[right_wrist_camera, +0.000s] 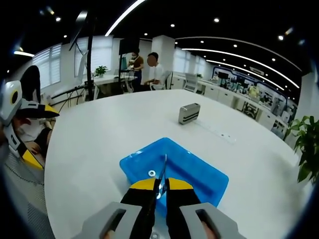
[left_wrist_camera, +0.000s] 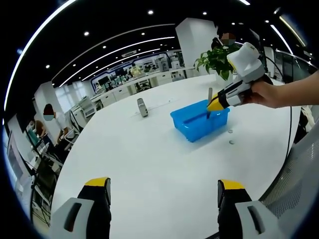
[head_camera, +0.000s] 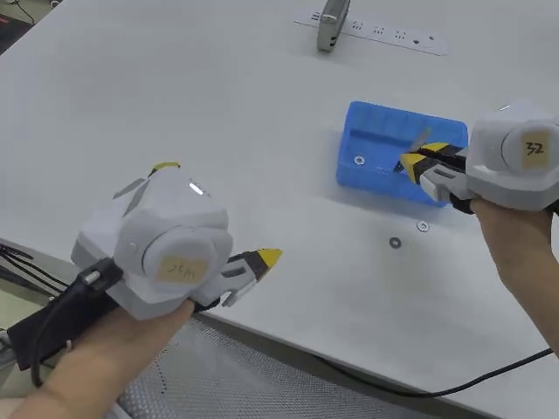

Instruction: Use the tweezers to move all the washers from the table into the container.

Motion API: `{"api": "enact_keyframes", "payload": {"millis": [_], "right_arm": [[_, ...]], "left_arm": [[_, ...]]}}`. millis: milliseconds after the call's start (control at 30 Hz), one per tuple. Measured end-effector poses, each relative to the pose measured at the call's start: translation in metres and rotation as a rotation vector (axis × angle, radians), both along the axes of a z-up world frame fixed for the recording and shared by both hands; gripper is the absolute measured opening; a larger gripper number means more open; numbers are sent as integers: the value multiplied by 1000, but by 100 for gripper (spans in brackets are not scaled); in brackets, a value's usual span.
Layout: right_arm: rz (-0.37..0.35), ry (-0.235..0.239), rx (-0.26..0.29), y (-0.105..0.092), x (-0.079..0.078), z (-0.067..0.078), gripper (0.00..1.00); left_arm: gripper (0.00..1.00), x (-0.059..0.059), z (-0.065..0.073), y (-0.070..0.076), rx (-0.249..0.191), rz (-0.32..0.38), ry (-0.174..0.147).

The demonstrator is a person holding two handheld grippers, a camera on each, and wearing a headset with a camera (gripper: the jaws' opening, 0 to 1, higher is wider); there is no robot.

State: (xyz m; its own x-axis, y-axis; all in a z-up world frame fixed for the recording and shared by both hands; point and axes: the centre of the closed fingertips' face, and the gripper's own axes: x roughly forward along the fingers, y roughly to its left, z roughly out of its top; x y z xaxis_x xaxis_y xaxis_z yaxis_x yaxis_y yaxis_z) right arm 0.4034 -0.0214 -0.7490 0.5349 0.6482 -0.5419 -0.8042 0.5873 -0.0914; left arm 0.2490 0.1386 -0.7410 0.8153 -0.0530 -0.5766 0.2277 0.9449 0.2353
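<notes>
A blue container (head_camera: 384, 122) stands right of centre on the white table, with one washer (head_camera: 359, 161) lying inside. Two more washers (head_camera: 396, 243) (head_camera: 423, 227) lie on the table just in front of it. My right gripper (head_camera: 410, 164) hovers over the container's near right side, shut on slim metal tweezers (head_camera: 420, 140) that point down into it. In the right gripper view the tweezers (right_wrist_camera: 163, 169) rise from between the jaws of the right gripper (right_wrist_camera: 160, 185) over the container (right_wrist_camera: 199, 174), beside the washer (right_wrist_camera: 152, 173). My left gripper (head_camera: 217, 210) is open and empty at the near left.
A grey metal block (head_camera: 333, 22) and a white power strip (head_camera: 376, 30) lie at the far edge. A black cable (head_camera: 419, 388) runs along the table's front edge. The left gripper view has the container (left_wrist_camera: 192, 130), table washers (left_wrist_camera: 230, 131) and the open left gripper (left_wrist_camera: 163, 183).
</notes>
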Motion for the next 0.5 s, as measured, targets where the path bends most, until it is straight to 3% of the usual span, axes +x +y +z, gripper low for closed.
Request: {"api": "enact_keyframes", "payload": {"millis": [300,500], "right_arm": [[13,-69,33,-5,-10,38,2],[13,-69,70,-11,-23,52,2]], "left_arm": [[91,0,0,0,0,2,1],[91,0,1,-1,-1,-5,-3]]}}
